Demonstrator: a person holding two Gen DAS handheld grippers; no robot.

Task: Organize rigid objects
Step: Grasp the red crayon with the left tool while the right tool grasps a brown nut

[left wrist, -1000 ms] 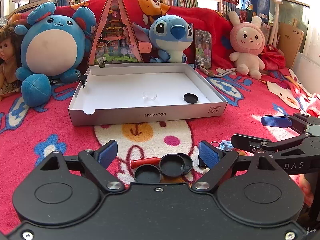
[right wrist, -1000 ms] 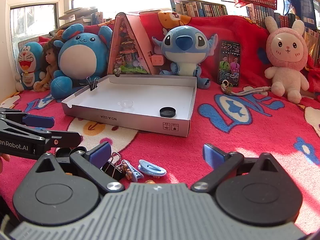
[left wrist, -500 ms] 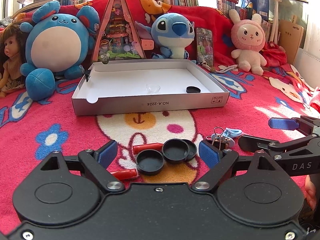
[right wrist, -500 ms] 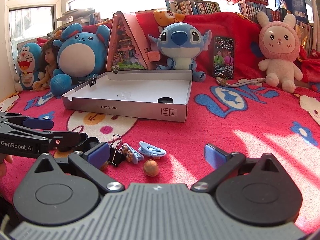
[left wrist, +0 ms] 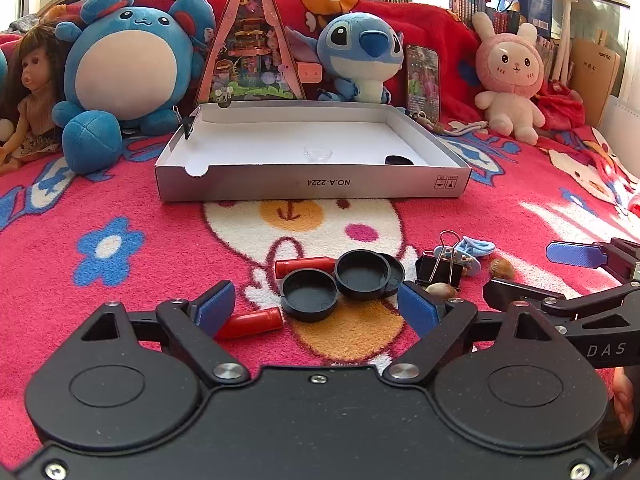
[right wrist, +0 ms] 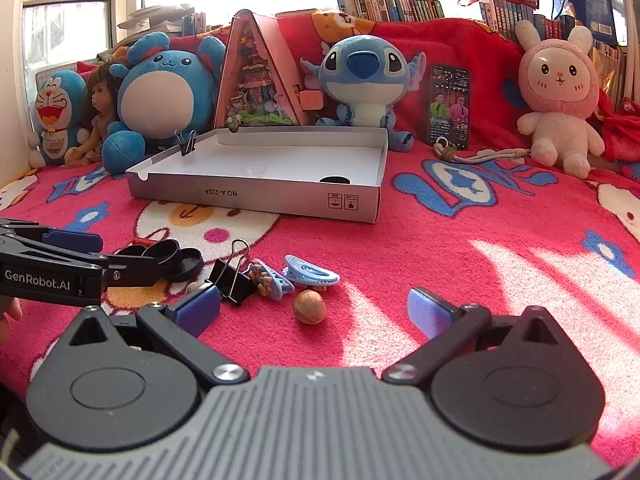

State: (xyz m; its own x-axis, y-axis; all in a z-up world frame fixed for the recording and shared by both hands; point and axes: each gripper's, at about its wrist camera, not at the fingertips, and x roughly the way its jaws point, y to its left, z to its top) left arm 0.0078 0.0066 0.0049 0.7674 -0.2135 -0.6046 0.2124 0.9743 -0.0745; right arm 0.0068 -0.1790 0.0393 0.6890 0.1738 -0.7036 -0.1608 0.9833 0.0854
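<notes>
My left gripper is open just above the red blanket. Three black round caps lie between and just beyond its blue fingertips, with two red cylinders beside them. My right gripper is open too, and a brown nut lies on the blanket between its fingertips, untouched. A black binder clip and two blue hair clips lie just past it. The shallow white box stands further back, holding a clear little dish and one black cap.
Plush toys, a doll and a triangular toy house line the back behind the box. A binder clip is clamped on the box's left wall. A phone leans at the back right. A second nut lies by the left gripper's right fingertip.
Both grippers have sunk a little toward the blanket. The caps, red cylinders, clips and nut, partly hidden before, now show fully between and past the fingertips.
</notes>
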